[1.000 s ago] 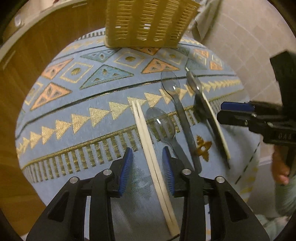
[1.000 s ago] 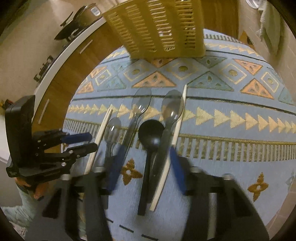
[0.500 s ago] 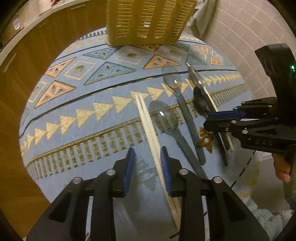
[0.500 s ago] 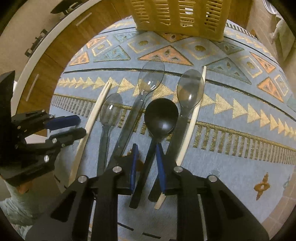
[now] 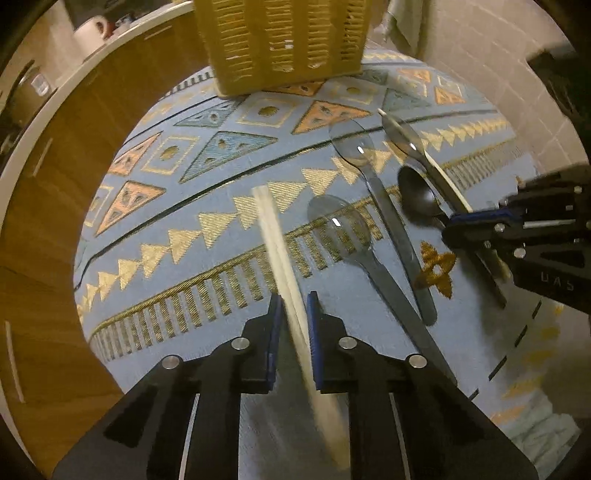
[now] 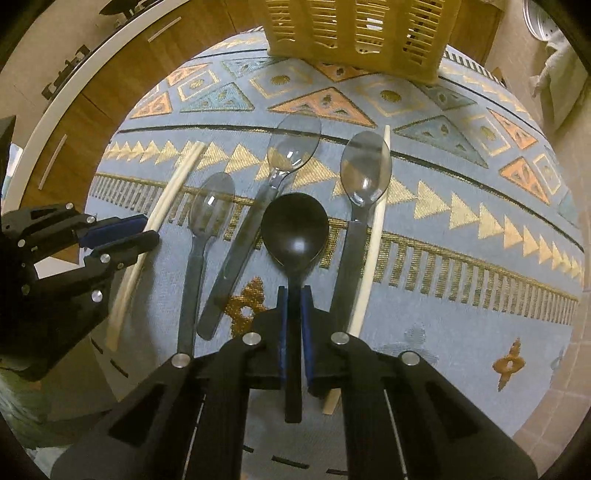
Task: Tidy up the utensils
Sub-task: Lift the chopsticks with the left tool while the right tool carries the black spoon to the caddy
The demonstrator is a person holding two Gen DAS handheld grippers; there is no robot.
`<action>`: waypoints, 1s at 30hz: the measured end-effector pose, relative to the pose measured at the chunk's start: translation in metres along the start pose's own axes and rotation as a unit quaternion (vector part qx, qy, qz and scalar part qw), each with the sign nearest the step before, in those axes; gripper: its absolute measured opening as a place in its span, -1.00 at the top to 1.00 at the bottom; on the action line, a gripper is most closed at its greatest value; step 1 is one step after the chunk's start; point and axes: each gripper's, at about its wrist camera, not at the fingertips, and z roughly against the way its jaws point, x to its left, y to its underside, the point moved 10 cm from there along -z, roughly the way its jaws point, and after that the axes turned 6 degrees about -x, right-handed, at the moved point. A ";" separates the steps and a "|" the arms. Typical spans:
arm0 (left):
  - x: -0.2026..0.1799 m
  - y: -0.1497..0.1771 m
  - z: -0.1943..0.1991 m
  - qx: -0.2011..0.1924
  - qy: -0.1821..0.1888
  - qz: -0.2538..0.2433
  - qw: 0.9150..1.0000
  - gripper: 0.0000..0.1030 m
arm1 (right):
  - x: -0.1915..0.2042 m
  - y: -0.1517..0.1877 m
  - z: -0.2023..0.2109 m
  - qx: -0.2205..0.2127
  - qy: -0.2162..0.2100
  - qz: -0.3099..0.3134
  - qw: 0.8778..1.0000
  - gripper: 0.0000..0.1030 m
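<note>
**Both grippers closed on utensils laid out on a patterned cloth**

Right wrist view, read from left to right. The left gripper (image 6: 147, 236) enters from the left edge, and its jaws, which have just been closing, pinch the pair of pale chopsticks (image 6: 173, 184) lying at the left end of the row. Beside them lie a small clear spoon (image 6: 212, 199) and a longer clear spoon (image 6: 293, 142), the latter set at a slant. At centre is the black spoon (image 6: 294, 229), bowl away from the camera; the right gripper (image 6: 294, 325) has just been closing and its blue pads (image 6: 282, 325) now clamp the spoon's handle from both sides. To the right a third clear spoon (image 6: 365, 166) rests against a single pale chopstick (image 6: 380, 221), which runs along its right side. All utensils lie on the blue cloth (image 6: 461, 295) with gold and orange triangles. The yellow slotted basket (image 6: 354, 33) stands on the far edge of the cloth, well apart from the row.

Left wrist view. The same chopsticks (image 5: 273, 229) pass between the left gripper's fingers (image 5: 275, 325), blurred near the camera. The basket (image 5: 280, 40) stands at the top, and the right gripper (image 5: 454, 225) appears at the right, over the black spoon (image 5: 417, 192).
</note>
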 end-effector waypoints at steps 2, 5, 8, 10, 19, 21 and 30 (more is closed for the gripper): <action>0.012 -0.003 0.003 -0.010 0.007 0.027 1.000 0.94 | -0.001 0.000 0.001 -0.005 0.000 -0.003 1.000 0.90; 0.027 -0.007 0.011 -0.018 0.007 0.053 0.998 0.94 | -0.004 0.000 0.003 -0.004 0.004 -0.005 1.000 0.90; 0.032 -0.007 0.005 -0.007 0.014 0.057 0.998 0.94 | -0.005 0.002 -0.001 0.008 0.006 -0.001 1.000 0.89; 0.031 -0.010 0.003 -0.002 0.022 0.059 0.998 0.93 | -0.003 0.003 -0.002 0.015 0.013 0.007 1.000 0.89; 0.025 -0.015 -0.005 0.040 0.066 0.049 0.996 0.62 | -0.001 0.001 -0.008 0.048 0.010 0.017 0.999 0.88; 0.023 -0.020 -0.011 0.050 0.053 0.026 0.997 0.62 | -0.002 0.000 -0.009 0.056 0.010 0.017 0.998 0.88; 0.005 -0.024 -0.017 0.088 -0.004 -0.065 0.994 0.79 | 0.006 -0.001 -0.011 0.043 0.037 0.038 0.998 0.89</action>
